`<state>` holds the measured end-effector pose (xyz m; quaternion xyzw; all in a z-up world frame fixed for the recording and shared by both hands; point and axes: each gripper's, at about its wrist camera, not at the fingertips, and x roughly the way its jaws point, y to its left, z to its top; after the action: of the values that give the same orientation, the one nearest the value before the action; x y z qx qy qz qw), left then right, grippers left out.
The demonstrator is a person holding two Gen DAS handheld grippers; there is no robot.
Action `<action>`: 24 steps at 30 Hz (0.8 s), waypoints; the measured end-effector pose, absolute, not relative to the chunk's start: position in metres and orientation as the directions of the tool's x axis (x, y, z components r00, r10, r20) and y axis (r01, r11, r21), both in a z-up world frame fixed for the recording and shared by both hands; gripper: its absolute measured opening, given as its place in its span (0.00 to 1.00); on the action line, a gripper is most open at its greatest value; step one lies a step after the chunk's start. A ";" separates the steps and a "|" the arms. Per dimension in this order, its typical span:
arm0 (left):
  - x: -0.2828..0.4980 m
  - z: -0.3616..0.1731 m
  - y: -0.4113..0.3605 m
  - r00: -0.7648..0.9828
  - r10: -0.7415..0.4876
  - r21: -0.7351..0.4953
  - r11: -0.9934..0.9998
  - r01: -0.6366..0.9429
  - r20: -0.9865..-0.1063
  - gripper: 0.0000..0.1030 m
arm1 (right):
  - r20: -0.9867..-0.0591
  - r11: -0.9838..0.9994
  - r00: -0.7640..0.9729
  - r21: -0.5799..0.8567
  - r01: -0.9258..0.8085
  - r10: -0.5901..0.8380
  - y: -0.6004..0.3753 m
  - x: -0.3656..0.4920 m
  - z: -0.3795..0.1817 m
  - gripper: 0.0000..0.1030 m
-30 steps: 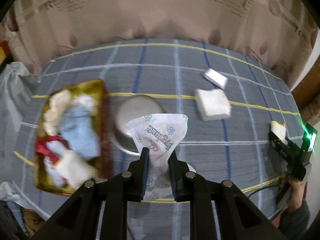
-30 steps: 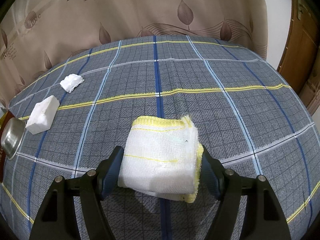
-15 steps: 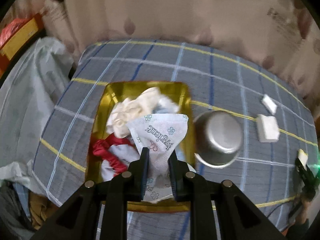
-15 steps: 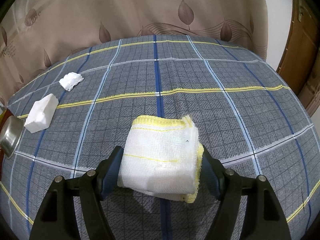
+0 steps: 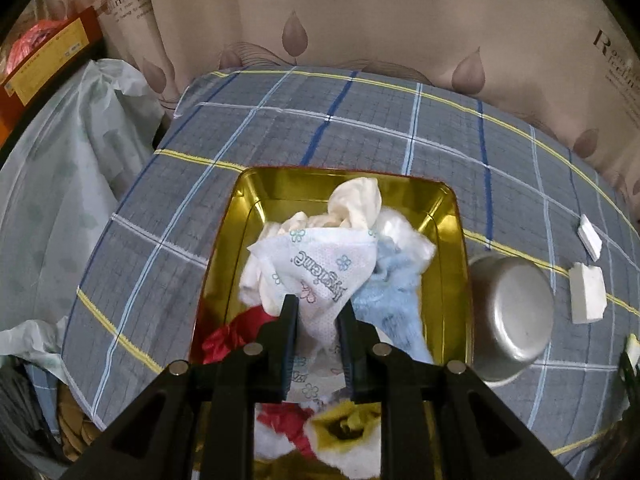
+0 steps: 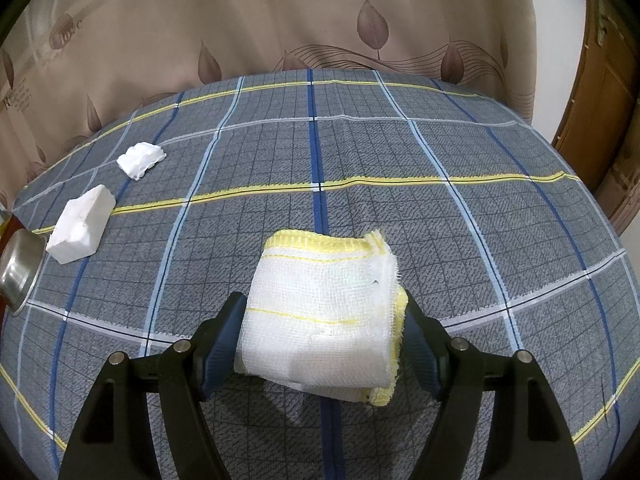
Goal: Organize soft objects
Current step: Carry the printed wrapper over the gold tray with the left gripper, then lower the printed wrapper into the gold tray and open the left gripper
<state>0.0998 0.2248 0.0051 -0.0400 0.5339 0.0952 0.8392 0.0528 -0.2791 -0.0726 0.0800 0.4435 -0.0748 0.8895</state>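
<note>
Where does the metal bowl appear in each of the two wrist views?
Left wrist view: the metal bowl lies at the right, beside the gold tray.
Right wrist view: only its rim shows, at the far left edge.
Shared landmark: the larger white block beside it.

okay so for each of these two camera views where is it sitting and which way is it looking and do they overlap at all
Left wrist: on the left claw, looking down along its fingers into the gold tray of cloths; claw shut on a printed wipe.
Right wrist: on the right claw, looking across the plaid table toward the curtain; claw around a folded gauze cloth.
Shared: steel bowl, two white blocks.
</note>
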 end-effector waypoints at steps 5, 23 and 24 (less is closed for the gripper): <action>0.105 0.000 0.225 0.395 0.135 0.061 0.979 -0.195 -0.909 0.32 | -0.802 0.976 0.594 0.073 0.204 -0.064 -0.279 0.053 -0.073 0.70; 0.094 0.018 0.232 0.422 0.052 -0.018 0.987 -0.159 -0.905 0.43 | -0.804 0.976 0.591 0.067 0.208 -0.071 -0.278 0.054 -0.074 0.71; 0.093 0.019 0.231 0.423 0.051 -0.018 0.988 -0.156 -0.905 0.43 | -0.804 0.976 0.591 0.067 0.208 -0.071 -0.278 0.054 -0.074 0.71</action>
<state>0.0931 0.2313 0.0190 -0.0493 0.5334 0.0613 0.8422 0.0540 -0.2779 -0.0739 0.0771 0.4454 -0.0785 0.8886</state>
